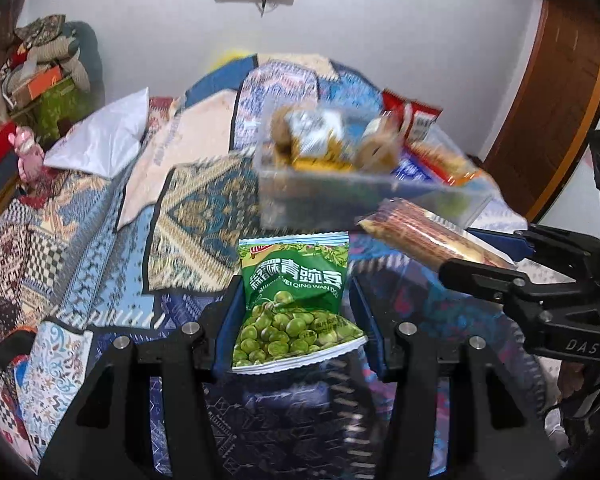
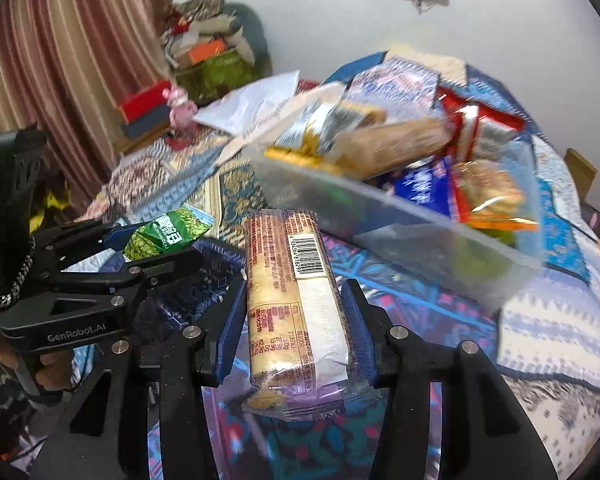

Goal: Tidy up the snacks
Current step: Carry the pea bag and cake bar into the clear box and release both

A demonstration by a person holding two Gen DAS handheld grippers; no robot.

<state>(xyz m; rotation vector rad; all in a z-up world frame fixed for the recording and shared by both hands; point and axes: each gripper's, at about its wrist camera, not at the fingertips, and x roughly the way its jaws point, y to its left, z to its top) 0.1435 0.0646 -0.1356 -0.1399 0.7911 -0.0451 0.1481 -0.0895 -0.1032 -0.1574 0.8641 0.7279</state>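
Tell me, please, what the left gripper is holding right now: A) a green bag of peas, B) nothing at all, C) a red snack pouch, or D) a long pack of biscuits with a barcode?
A: in the left wrist view the left gripper is closed on the green bag of peas, while the biscuit pack with the barcode sits in the right gripper.
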